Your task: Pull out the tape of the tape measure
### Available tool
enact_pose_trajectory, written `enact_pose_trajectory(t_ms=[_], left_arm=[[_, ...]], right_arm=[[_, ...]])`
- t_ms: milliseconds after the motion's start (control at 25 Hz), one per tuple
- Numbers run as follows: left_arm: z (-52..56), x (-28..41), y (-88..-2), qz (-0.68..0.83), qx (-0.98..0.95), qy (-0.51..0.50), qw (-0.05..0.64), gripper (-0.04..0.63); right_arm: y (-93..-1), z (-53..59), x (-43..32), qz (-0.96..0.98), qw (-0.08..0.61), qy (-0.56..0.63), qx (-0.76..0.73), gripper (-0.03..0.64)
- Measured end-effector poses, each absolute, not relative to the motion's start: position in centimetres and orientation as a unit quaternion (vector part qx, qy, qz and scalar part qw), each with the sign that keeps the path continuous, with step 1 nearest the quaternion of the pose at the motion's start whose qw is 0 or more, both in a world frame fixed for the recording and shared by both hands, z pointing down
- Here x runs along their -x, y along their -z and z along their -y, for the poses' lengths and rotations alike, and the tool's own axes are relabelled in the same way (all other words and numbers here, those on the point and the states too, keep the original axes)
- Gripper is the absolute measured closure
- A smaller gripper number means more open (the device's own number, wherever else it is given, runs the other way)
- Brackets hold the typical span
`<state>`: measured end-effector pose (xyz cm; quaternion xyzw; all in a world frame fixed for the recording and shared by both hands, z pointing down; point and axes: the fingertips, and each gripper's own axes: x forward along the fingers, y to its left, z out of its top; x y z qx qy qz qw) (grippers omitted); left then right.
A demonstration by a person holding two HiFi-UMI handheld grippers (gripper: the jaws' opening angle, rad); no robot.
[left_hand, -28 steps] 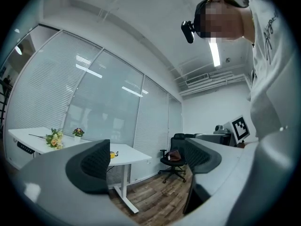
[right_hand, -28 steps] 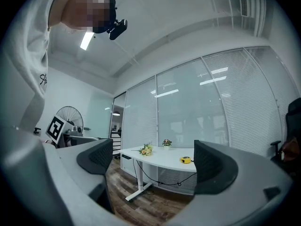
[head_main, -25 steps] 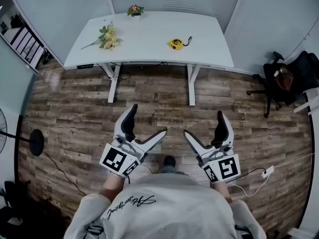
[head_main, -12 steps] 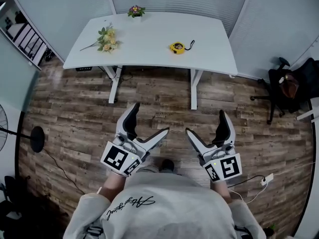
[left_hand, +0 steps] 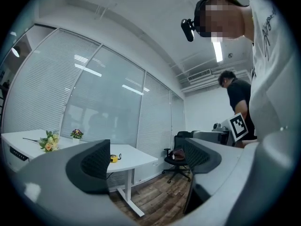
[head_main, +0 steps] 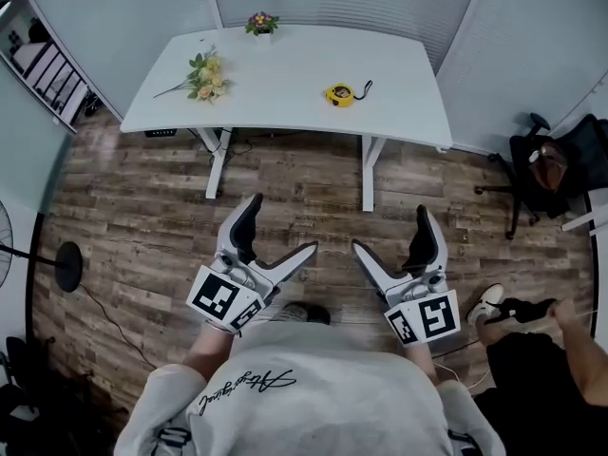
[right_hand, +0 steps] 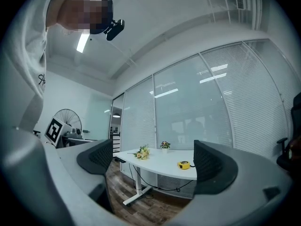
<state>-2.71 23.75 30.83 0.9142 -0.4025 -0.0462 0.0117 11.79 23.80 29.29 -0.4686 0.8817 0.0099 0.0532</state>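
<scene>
Two grippers are held low in front of the person, side by side and apart from each other. Both hang over the plank floor well to the near side of the white table (head_main: 285, 65), with their jaws pointing toward it. The left gripper (head_main: 284, 224) has its jaws spread wide with nothing between them. Through the gap its own view shows only the table's right end, a table leg and the floor. The right gripper (head_main: 389, 227) is splayed just as wide and is likewise empty. Its gap frames the table's front edge and legs.

The tape measure (head_main: 338, 93) is yellow, with a dark loop trailing to its right. It lies on the table top, right of centre and nearer the front edge than the back. Neither gripper touches it, and both are well apart from it.

A spray of flowers (head_main: 202, 72) lies on the left part of the table. A small pot of flowers (head_main: 259, 21) stands at the table's back edge, left of centre. Glass walls with closed blinds run behind the table and past both of its ends.

A dark office chair (head_main: 532, 155) stands off the table's right end with something brown on its seat. A floor fan's round base (head_main: 66, 269) sits off the left end, on the near side of the table. A second person (head_main: 532, 350) in dark clothes, wearing a pale shoe (head_main: 486, 302), is on the table's near side, further right than the right gripper.
</scene>
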Motion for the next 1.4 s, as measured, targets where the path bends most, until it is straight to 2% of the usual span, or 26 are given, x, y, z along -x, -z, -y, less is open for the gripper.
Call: enact_pose_trajectory(t_ms=[360,880,1400], left_arm=[[-24.0,1.9,-31.4,0.391,-0.919,0.048,0.017,0.12],[-23.9,-1.1,-31.2,0.392,-0.918,0.049,0.016,0.121],[-21.7,0.2,-33.3,0.409,-0.912,0.037,0.023,0.121]], right_arm=[[-30.1,-24.4,-11.0,-0.888,0.049,-0.001,0.457,0.099],[-31.1,-24.4,-13.9,-0.887,0.045,0.009,0.459,0.118],[-32.5,-21.2,-13.1,-0.893,0.034,0.01,0.449,0.118]])
